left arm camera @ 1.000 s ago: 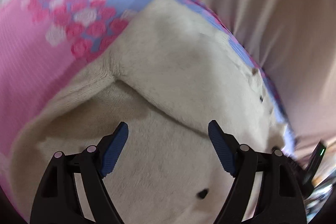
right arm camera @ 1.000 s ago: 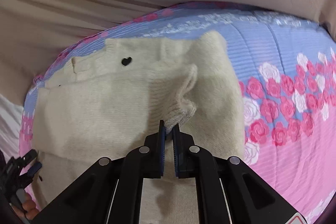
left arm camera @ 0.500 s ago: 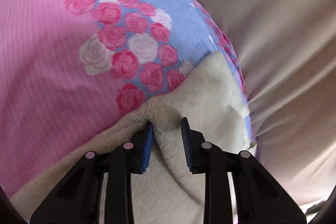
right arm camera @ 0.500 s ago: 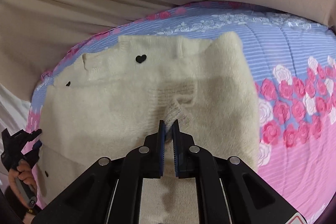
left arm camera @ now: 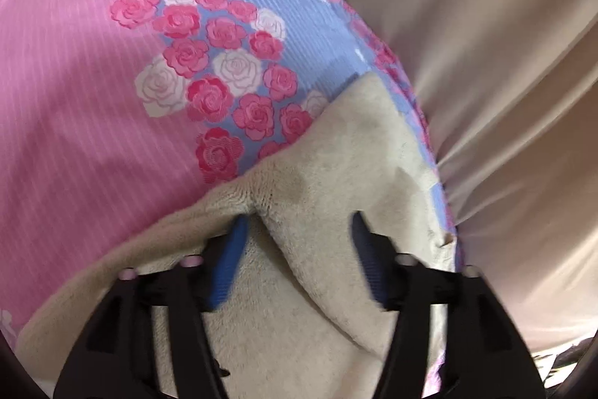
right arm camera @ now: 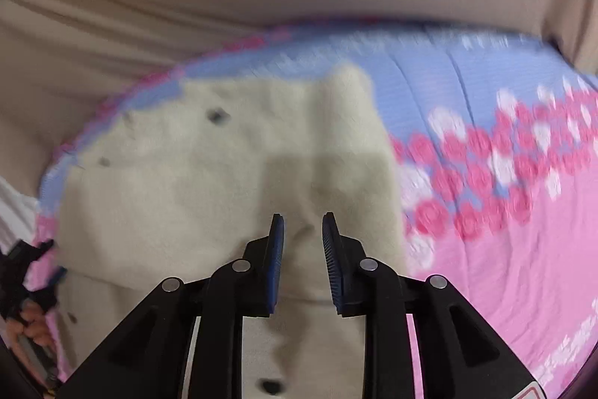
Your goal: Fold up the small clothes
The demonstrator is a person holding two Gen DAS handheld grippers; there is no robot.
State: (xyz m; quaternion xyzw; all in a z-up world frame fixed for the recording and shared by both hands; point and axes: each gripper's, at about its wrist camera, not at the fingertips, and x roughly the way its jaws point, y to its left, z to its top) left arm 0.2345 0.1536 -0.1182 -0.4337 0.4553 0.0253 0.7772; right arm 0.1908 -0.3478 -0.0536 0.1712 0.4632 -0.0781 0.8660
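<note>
Grippers both released. My right gripper (right arm camera: pixel 302 223) has just been opening: jaws part-open, nothing between them, cream knit below. My left gripper (left arm camera: pixel 297 223) has also just been opening, jaws wide, straddling a raised fold edge without pinching it.

Step in hand, as I judge it: letting go after a fold. Best lifted straight off, so the pads do not drag the nap and undo the crease.

The sweater (right arm camera: pixel 231 182) is cream, fuzzy, with small dark heart marks at 11 o'clock. It lies on the floral quilt (right arm camera: pixel 504 249), roses at 3 o'clock.
</note>
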